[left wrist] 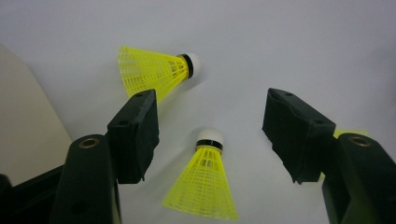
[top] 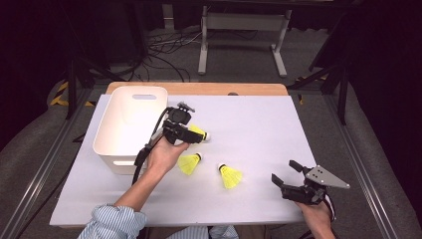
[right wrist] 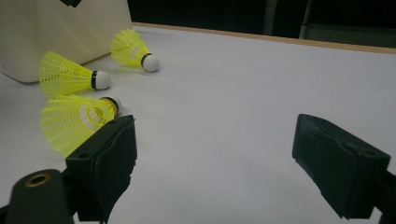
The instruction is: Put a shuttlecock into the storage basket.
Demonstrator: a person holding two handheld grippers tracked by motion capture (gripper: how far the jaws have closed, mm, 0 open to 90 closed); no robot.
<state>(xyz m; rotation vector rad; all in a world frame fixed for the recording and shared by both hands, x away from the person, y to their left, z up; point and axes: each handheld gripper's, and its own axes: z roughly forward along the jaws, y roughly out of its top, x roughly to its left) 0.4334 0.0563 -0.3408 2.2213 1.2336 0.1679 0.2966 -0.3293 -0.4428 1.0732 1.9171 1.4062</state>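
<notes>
Three yellow shuttlecocks with white corks lie on the white table. The far one (top: pixel 199 133) (left wrist: pixel 154 70) (right wrist: pixel 133 46) rests beside the white bin (top: pixel 129 124), its cork pointing right. In the left gripper view the middle one (top: pixel 190 163) (left wrist: pixel 205 182) (right wrist: pixel 65 74) lies on the table between my left gripper's (top: pixel 191 137) (left wrist: pixel 210 100) jaws. Those jaws stand wide and the pads (left wrist: pixel 140 135) are clear of it. The third one (top: pixel 230 176) (right wrist: pixel 74 119) lies just left of my right gripper (top: pixel 284 170) (right wrist: pixel 215 123). That gripper is open and holds nothing, low near the table's front right.
The bin's wall (left wrist: pixel 23 130) (right wrist: pixel 60 23) rises close on the left of my left gripper. A wooden strip (top: pixel 199 88) runs along the table's far edge. Cables and a metal stand (top: pixel 244 30) are on the floor beyond.
</notes>
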